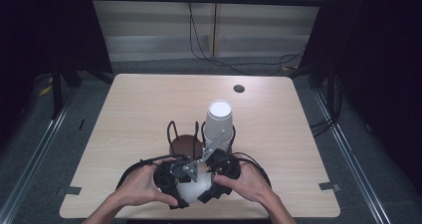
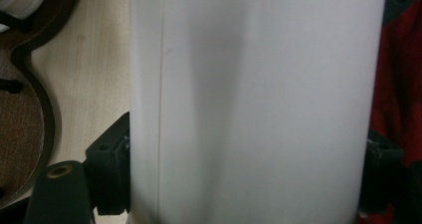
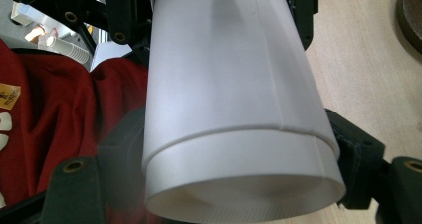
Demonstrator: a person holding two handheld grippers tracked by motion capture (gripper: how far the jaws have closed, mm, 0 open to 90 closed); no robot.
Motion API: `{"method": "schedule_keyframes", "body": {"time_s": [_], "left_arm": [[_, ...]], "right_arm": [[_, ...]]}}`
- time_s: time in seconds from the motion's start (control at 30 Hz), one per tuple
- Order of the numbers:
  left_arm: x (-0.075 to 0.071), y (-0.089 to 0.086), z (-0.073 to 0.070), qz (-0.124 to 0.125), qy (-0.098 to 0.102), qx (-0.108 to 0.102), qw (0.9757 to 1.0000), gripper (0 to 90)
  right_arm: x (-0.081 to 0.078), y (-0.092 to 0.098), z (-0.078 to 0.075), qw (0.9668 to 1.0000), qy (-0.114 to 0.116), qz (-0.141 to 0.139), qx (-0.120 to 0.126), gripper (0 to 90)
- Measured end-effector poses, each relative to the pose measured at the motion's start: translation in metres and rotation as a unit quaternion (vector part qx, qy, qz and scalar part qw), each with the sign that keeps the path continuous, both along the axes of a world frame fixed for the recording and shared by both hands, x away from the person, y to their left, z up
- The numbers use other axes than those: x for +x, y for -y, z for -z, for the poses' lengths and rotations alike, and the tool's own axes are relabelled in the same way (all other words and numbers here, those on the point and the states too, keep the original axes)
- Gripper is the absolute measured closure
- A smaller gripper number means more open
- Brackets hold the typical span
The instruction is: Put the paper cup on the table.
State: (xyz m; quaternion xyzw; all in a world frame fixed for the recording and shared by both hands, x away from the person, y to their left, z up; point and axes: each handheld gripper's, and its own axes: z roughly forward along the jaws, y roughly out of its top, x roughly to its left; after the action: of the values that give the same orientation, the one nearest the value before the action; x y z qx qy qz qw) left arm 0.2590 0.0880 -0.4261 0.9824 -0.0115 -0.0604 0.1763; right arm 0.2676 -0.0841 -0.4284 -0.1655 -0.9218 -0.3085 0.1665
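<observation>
Both hands are brought together near the worktop's (image 1: 149, 104) front edge. The white cup (image 1: 193, 189) is pinched by the left gripper (image 1: 180, 184) and the right gripper (image 1: 209, 181); open room lies behind.

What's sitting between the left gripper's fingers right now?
A white paper cup. In the left gripper view its wall spans the whole gap and touches both fingers.

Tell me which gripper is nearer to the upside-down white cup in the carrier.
Right. The right gripper is just in front of that cup; the left gripper sits farther to the left, before the carrier's empty slot.
</observation>
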Motion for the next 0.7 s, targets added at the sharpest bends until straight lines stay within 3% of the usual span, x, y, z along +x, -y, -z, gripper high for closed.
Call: {"method": "schedule_keyframes", "body": {"time_s": [0.27,0.5,0.7], "left_arm": [[0.003,-0.005,-0.003,-0.005,-0.003,-0.024,0.9997,14.9],[0.007,-0.014,-0.006,-0.007,-0.016,-0.052,0.9985,14.4],[0.011,-0.018,-0.005,-0.005,0.004,-0.075,0.9972,14.2]], "right_arm": [[0.001,0.003,-0.001,0.9999,-0.003,0.007,0.012,24.4],[0.0,0.001,-0.005,0.9997,-0.005,0.018,0.017,24.5],[0.0,0.001,-0.006,0.9994,0.013,0.026,0.021,24.8]]}}
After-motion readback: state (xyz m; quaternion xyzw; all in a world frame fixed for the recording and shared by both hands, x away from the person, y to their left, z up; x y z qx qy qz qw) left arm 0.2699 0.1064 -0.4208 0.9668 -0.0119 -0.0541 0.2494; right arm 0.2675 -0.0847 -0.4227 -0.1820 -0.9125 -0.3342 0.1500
